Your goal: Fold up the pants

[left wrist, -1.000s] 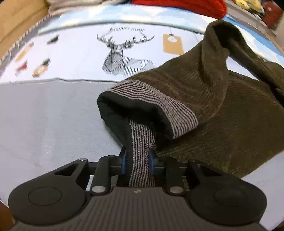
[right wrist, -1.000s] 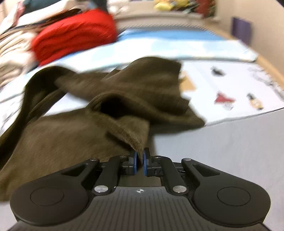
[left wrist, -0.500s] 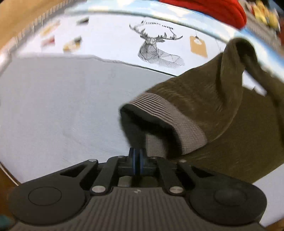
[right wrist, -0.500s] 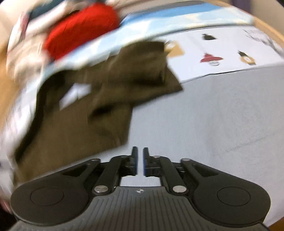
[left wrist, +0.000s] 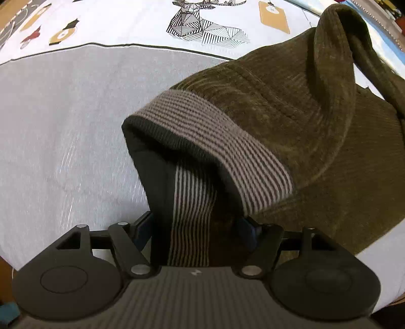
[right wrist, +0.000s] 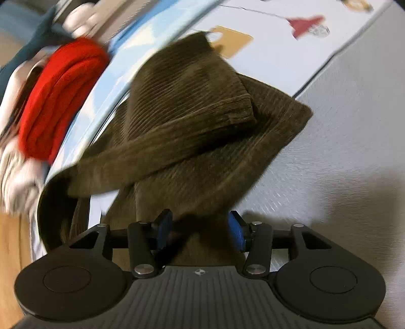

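Olive-brown corduroy pants (left wrist: 291, 106) with a grey striped elastic waistband (left wrist: 217, 136) lie bunched on a grey and white printed sheet (left wrist: 63, 131). My left gripper (left wrist: 196, 227) has its jaws spread wide, with the waistband lying between them. In the right wrist view the pants (right wrist: 192, 121) are heaped with a leg hem folded on top. My right gripper (right wrist: 200, 230) also has its jaws spread wide, with corduroy fabric bunched between them.
A folded red garment (right wrist: 58, 96) and white and dark clothes (right wrist: 15, 177) are piled at the far left of the right wrist view. The sheet has a deer print (left wrist: 205, 22) and a tan tag print (left wrist: 273, 15). Wood shows at the bed's edge (right wrist: 12, 265).
Both grippers were shut half a second ago and now stand wide open around fabric. The left is back on the waistband; the right has moved in onto the pants.
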The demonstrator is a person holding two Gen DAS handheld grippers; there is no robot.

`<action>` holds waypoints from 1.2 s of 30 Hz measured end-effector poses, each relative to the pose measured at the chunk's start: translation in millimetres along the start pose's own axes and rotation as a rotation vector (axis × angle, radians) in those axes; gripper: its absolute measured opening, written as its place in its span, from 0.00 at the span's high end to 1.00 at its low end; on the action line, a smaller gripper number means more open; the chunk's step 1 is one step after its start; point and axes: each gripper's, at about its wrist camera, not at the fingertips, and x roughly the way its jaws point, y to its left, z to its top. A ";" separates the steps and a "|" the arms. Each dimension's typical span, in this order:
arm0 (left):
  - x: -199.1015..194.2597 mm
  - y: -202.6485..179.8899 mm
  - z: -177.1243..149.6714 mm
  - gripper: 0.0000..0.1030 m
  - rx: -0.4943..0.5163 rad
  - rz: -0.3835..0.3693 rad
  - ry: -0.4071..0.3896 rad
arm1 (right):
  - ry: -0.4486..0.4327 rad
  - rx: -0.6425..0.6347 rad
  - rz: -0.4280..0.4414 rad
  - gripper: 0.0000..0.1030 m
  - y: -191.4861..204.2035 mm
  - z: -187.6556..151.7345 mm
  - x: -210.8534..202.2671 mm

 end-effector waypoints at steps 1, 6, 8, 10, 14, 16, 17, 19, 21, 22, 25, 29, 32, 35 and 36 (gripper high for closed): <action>1.4 0.6 0.4 0.26 0.002 0.008 -0.003 | -0.006 0.038 -0.009 0.50 0.1 2.6 8.7; 0.8 -12.1 9.4 0.49 0.065 0.037 -0.029 | -0.064 0.114 -0.036 0.90 -4.3 8.5 14.8; -2.6 -16.0 12.8 0.55 0.091 0.059 -0.041 | -0.104 0.106 -0.040 0.93 -3.2 11.1 3.3; -7.2 -21.8 11.6 0.58 0.118 0.069 -0.047 | -0.171 0.083 -0.037 0.93 -3.4 14.0 -18.0; -20.9 -35.6 -5.4 0.62 0.197 0.116 -0.087 | -0.300 0.032 -0.071 0.94 -17.2 16.2 -78.5; -24.6 -38.5 -11.2 0.63 0.231 0.142 -0.112 | -0.330 0.027 -0.105 0.94 -31.3 14.0 -104.8; -28.3 -39.9 -15.5 0.64 0.241 0.154 -0.124 | -0.342 0.026 -0.129 0.94 -42.4 12.1 -120.9; -31.6 -40.5 -20.3 0.64 0.257 0.170 -0.138 | -0.356 0.018 -0.181 0.94 -65.5 6.7 -149.3; -34.8 -27.3 -28.4 0.65 0.284 0.184 -0.147 | -0.346 0.035 -0.237 0.94 -95.9 0.1 -174.9; -36.5 -27.8 -31.8 0.65 0.302 0.188 -0.147 | -0.329 0.048 -0.264 0.94 -110.1 -4.5 -186.2; -37.2 -23.8 -37.3 0.65 0.329 0.154 -0.122 | -0.277 0.109 -0.317 0.94 -159.9 -16.0 -211.1; -29.4 -24.9 -46.0 0.64 0.378 0.107 -0.070 | -0.176 0.160 -0.388 0.94 -205.7 -34.7 -227.0; -24.9 -29.1 -52.3 0.60 0.429 0.122 -0.044 | -0.070 0.136 -0.399 0.93 -218.7 -41.2 -216.6; -27.3 -22.3 -45.7 0.52 0.370 0.114 -0.036 | -0.041 0.071 -0.407 0.86 -213.5 -39.4 -204.6; -30.0 -19.8 -44.2 0.49 0.349 0.108 -0.040 | -0.041 0.064 -0.422 0.77 -211.9 -39.0 -202.0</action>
